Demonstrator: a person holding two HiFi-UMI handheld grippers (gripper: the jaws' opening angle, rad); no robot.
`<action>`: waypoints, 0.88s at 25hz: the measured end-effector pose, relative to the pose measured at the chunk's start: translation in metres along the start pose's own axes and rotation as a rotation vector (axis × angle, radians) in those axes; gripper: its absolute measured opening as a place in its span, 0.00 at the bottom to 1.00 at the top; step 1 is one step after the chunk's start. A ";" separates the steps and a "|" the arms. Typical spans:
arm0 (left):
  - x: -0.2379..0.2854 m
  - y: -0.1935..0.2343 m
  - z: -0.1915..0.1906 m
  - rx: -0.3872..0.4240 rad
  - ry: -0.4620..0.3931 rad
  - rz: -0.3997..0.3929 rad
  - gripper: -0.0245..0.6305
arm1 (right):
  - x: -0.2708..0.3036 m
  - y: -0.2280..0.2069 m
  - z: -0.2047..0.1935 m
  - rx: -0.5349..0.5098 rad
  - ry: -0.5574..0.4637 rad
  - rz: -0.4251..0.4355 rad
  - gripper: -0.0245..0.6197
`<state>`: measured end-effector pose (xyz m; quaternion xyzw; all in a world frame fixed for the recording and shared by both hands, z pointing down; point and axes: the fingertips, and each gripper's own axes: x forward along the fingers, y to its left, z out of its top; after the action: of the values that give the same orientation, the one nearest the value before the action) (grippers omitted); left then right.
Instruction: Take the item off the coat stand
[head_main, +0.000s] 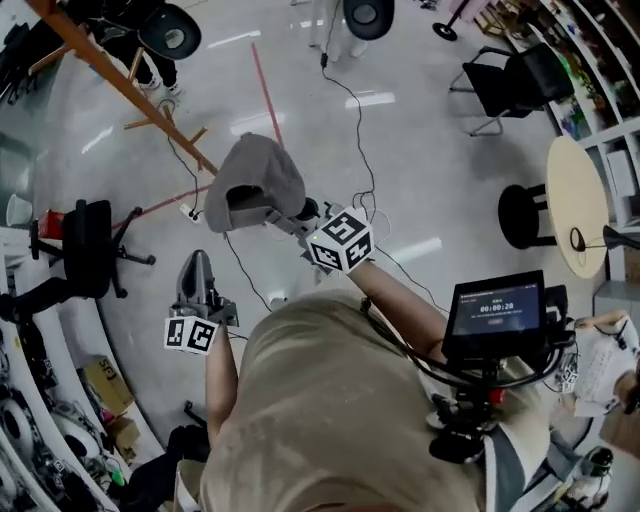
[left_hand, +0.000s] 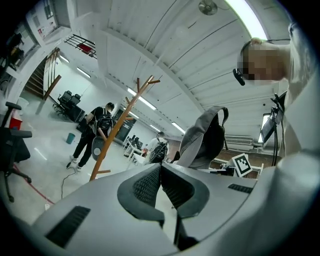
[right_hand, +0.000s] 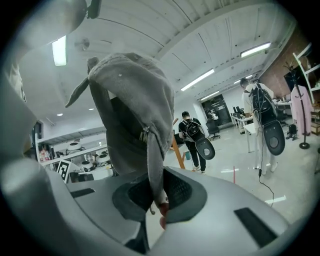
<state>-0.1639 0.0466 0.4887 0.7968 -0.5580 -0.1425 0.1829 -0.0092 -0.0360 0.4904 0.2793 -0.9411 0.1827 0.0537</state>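
While aloft, cap strap (right_hand: 155, 170) between right jaws.

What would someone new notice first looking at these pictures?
A grey cap hanging mid-picture in the head view, its strap pinched between the fingers of the right gripper. Up and left of it stands the bare wooden coat stand; the left gripper sits lower left, shut and empty.

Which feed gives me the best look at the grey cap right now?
The right gripper view: the grey cap fills the frame close up, its strap pinched in the shut right gripper. The head view shows it from above, apart from the coat stand. The left gripper view shows it small, side-on, in the background.
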 end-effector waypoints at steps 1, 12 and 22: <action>0.004 -0.002 0.003 0.000 -0.004 -0.012 0.07 | -0.001 -0.001 0.003 0.000 0.001 -0.012 0.08; 0.046 -0.054 -0.004 -0.009 0.019 -0.111 0.07 | -0.054 -0.008 0.041 0.014 -0.036 -0.033 0.08; 0.052 -0.080 -0.023 -0.009 0.026 -0.095 0.07 | -0.085 -0.029 0.022 -0.029 -0.023 -0.048 0.08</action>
<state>-0.0691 0.0259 0.4721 0.8233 -0.5165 -0.1432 0.1866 0.0777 -0.0238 0.4618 0.3030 -0.9373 0.1643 0.0514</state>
